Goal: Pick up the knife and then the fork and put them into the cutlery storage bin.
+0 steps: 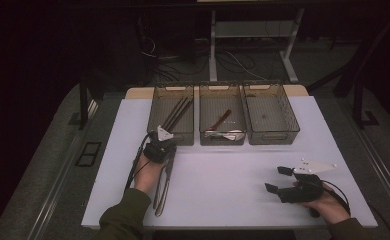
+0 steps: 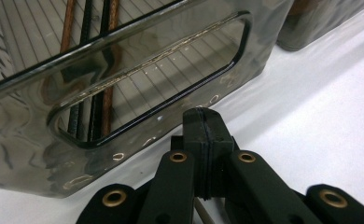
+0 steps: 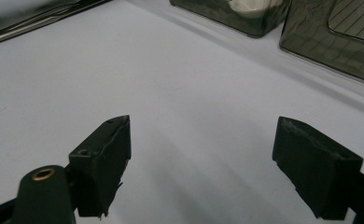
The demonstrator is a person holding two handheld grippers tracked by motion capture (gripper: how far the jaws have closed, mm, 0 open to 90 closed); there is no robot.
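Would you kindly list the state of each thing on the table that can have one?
Left claw: shut, gripping long metal tongs.
Right claw: open, empty.
Left smoky plastic bin: holds dark sticks.
Middle bin: holds a red utensil.
Right bin: looks empty.

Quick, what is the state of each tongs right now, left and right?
Left tongs: closed, by the left bin; long metal tool below them, a grip on it cannot be told.
Right tongs: open, holding nothing.
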